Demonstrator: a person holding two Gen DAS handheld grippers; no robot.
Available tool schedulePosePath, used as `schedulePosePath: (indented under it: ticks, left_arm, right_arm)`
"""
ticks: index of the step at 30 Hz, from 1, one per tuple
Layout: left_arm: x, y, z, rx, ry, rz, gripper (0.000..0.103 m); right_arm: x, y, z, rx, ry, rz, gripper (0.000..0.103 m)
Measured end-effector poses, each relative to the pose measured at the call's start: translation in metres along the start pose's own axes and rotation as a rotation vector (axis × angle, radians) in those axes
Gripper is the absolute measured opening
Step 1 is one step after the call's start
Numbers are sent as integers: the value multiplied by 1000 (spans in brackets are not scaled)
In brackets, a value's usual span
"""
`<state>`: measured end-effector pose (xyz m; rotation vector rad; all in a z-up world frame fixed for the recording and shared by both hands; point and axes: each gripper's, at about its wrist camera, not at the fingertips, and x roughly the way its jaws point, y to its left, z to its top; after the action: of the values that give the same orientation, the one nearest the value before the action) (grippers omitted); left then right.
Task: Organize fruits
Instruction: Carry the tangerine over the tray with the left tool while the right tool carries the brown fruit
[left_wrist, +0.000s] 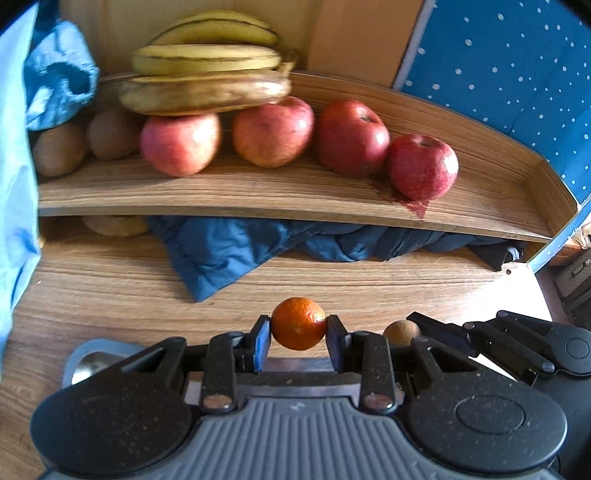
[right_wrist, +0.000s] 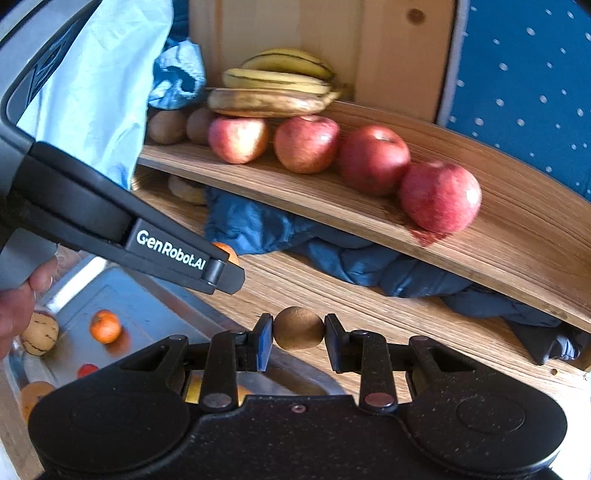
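Note:
My left gripper (left_wrist: 298, 330) is shut on a small orange (left_wrist: 299, 323), held above the wooden table. My right gripper (right_wrist: 298, 329) is shut on a brown kiwi (right_wrist: 299, 328); that kiwi also shows in the left wrist view (left_wrist: 400, 332), to the right of the orange. On the wooden shelf (left_wrist: 258, 192) several red apples (left_wrist: 349, 136) stand in a row, with bananas (left_wrist: 207, 59) stacked at the back left and two kiwis (left_wrist: 59, 149) at the far left. The left gripper's body (right_wrist: 170, 254) crosses the right wrist view, with the orange (right_wrist: 227, 253) peeking behind it.
A metal tray (right_wrist: 155, 314) on the left holds a mandarin (right_wrist: 105, 325), a striped squash (right_wrist: 38, 334) and other small fruit. A dark blue jacket (left_wrist: 229, 251) lies under the shelf. Light blue cloth (left_wrist: 14, 184) hangs at left. A blue dotted panel (left_wrist: 517, 74) stands at right.

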<state>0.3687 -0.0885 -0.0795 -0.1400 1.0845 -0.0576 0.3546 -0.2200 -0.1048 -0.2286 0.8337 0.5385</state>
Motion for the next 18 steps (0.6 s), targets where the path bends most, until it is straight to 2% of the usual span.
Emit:
schedulePosePath:
  ticks: [18]
  left_arm:
    - [-41, 49, -20, -41, 0, 68, 35]
  right_arm:
    - [-10, 65, -8, -71, -9, 62, 32]
